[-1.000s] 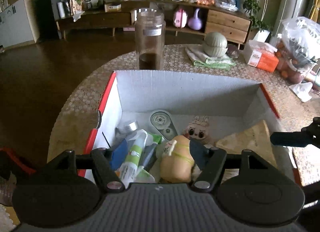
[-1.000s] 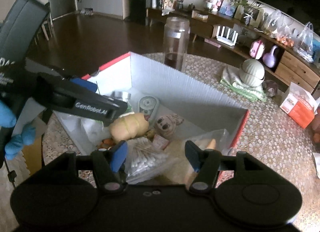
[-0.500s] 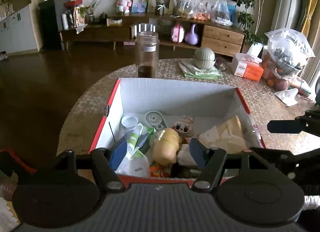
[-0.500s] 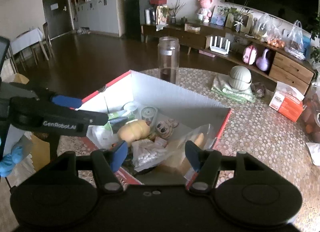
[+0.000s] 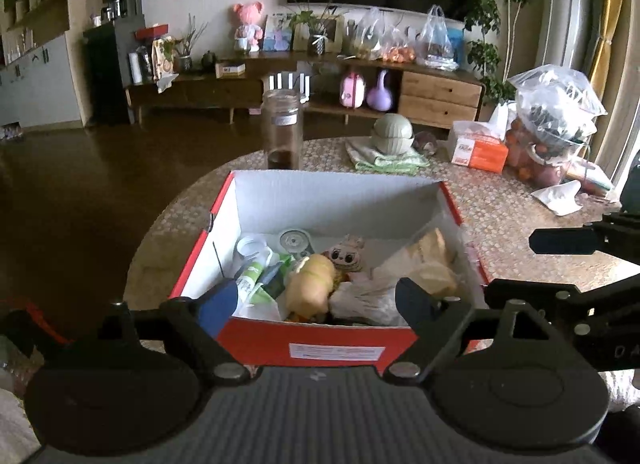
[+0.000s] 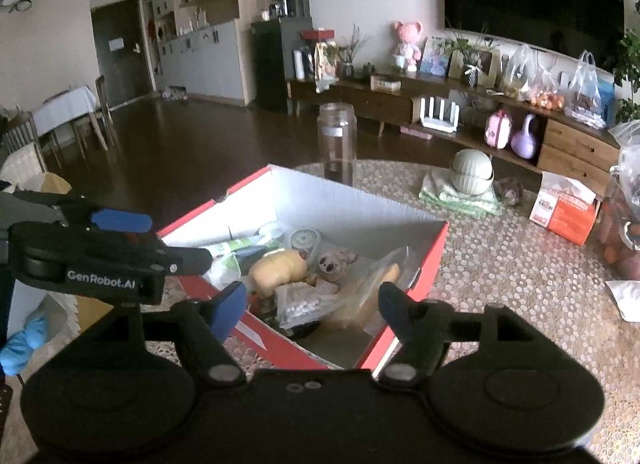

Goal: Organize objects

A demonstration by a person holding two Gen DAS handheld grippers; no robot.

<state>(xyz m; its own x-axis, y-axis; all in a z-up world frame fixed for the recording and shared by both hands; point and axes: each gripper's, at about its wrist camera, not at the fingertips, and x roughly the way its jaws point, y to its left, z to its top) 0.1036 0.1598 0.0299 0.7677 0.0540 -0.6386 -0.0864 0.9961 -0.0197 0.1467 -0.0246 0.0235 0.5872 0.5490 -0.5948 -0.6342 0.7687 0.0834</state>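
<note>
Grippers first: our left gripper (image 5: 316, 304) and right gripper (image 6: 310, 310) both sit with blue-padded fingers spread apart, nothing between them, both held back at the near edge of the red cardboard box with white inside (image 5: 340, 200).

Where the stuff is: box sits on the round pebble-pattern table (image 5: 500, 216). Inside we see a white-and-green tube (image 5: 252, 274), a round grey tape-like disc (image 5: 295, 241), a tan plush figure with a yellow band (image 5: 312, 284), a small big-eyed doll head (image 5: 346, 256), a clear bag of white pellets (image 6: 298, 302) and a crinkly clear bag with something tan inside (image 5: 432, 260). All lie loose and overlapping, nothing sorted by kind.

Outside the box: tall clear glass jar with dark residue at the bottom (image 5: 281, 128) stands just behind the far wall; grey-green ribbed lidded bowl (image 5: 393, 134) on a folded green cloth; orange tissue box (image 5: 478, 150) further right.

Stage call: this fits either items gathered in and both grippers backing off, or a full box about to be unpacked. We can't tell which from here.

If we go back in, notes:
- Come straight down over the wall; the near rim is right under both grippers and easy to snag.
- Tube and plush are the clean pinches. Bags will slip and drag neighbours.
- One gripper at a time; they sit close together over the same corner.
- Keep clear of the jar; it looks tippy.
</note>
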